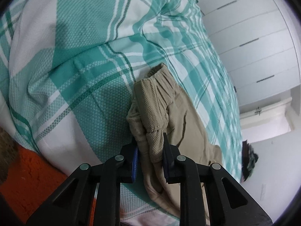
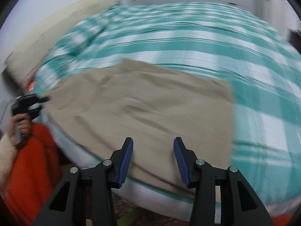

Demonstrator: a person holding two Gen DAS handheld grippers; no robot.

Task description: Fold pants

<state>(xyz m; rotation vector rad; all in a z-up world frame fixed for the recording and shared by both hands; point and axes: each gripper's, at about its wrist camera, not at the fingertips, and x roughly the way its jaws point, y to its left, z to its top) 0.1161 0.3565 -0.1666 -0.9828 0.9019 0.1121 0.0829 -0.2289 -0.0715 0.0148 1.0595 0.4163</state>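
Note:
Beige pants [image 1: 161, 105] lie on a bed with a teal and white checked cover [image 1: 79, 56]. In the left wrist view my left gripper [image 1: 150, 150] is shut on a bunched fold of the pants near the waistband, cloth squeezed between its pads. The right wrist view is blurred; there the pants [image 2: 150, 103] spread flat over the bed's near edge. My right gripper [image 2: 153, 150] hovers above them, open, with nothing between its blue pads. The left gripper [image 2: 28, 103] shows at the far left of that view, held by a hand in a cream sleeve.
White wardrobe doors [image 1: 254, 43] stand beyond the bed. An orange cloth [image 2: 32, 165] hangs at the bed's near side by the person. A dark object [image 1: 248, 160] lies at the bed's far edge. The bed cover [image 2: 188, 37] stretches wide behind the pants.

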